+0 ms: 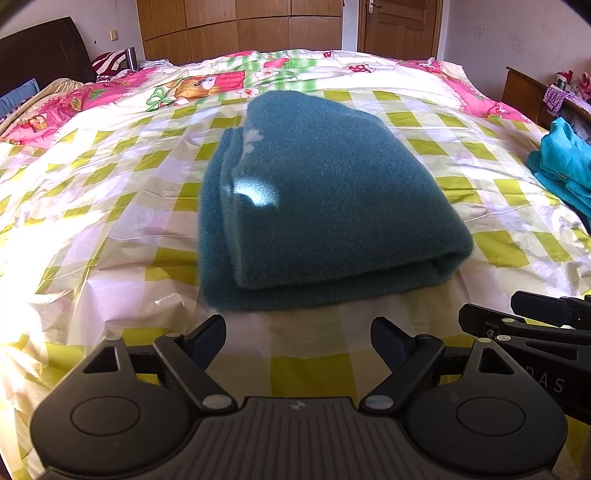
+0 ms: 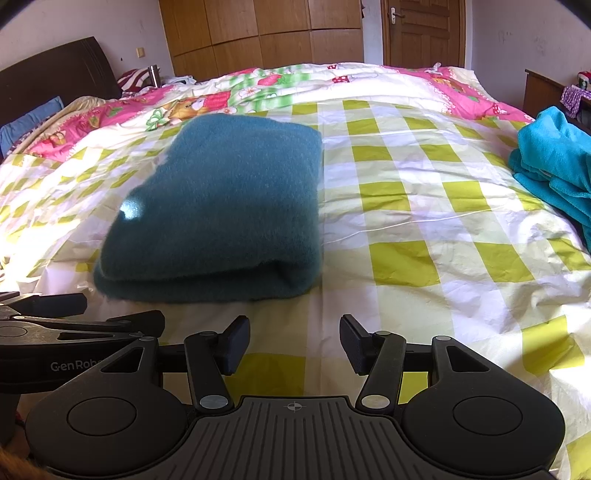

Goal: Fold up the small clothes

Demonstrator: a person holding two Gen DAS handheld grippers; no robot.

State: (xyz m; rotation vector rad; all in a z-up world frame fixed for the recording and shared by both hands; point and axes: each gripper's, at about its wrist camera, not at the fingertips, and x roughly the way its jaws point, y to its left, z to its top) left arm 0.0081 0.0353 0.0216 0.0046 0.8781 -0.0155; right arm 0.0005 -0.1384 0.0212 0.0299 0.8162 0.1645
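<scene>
A dark teal fuzzy garment [image 1: 317, 206] lies folded in a thick rectangle on the bed, its folded edge toward me. It also shows in the right wrist view [image 2: 229, 206], left of centre. My left gripper [image 1: 298, 341] is open and empty, just short of the garment's near edge. My right gripper [image 2: 294, 343] is open and empty, near the garment's front right corner. The right gripper also shows at the right edge of the left wrist view [image 1: 517, 317], and the left gripper shows at the left edge of the right wrist view [image 2: 85, 314].
The bed has a green-and-white checked cover [image 2: 424, 206] with a pink cartoon border [image 1: 110, 88] at the far side. A bright turquoise garment pile [image 2: 554, 162] lies at the right edge of the bed. A dark headboard [image 2: 55, 74], wooden wardrobes [image 2: 258, 33] and a door [image 2: 421, 29] stand behind.
</scene>
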